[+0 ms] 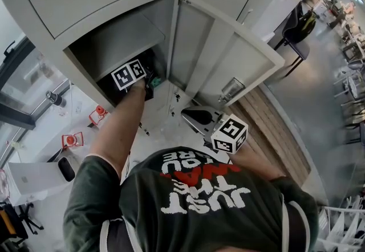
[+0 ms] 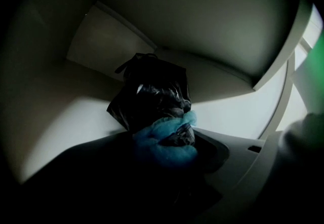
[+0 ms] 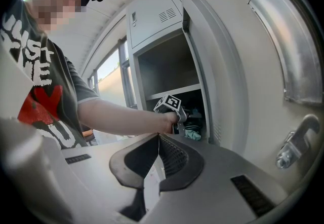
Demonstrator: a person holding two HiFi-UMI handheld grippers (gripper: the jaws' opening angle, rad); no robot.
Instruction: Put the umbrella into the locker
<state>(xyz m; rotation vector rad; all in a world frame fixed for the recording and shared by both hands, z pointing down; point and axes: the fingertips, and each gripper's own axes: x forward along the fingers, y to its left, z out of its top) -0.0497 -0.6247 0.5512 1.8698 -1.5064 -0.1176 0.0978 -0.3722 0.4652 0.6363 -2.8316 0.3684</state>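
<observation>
The umbrella [image 2: 152, 94] is a black, crumpled, folded bundle with a blue-green part [image 2: 164, 142] at its near end. It points into the dark open locker compartment [image 1: 122, 34], over the compartment floor [image 2: 61, 116]. My left gripper [image 2: 167, 154] is inside the compartment, shut on the umbrella's near end; its jaws are in shadow. From the head view its marker cube [image 1: 128, 74] sits at the locker mouth, with blue-green [image 1: 155, 81] showing beside it. My right gripper [image 3: 158, 139] hangs outside near the open door [image 1: 222, 51], shut with nothing in it.
The locker door stands open to the right, its metal latch handle [image 3: 298, 142] close to my right gripper. A shelf [image 3: 172, 91] caps the compartment. Red items [image 1: 71, 141] and a white box [image 1: 34, 177] lie on the floor at left. A black chair [image 1: 299, 31] stands far right.
</observation>
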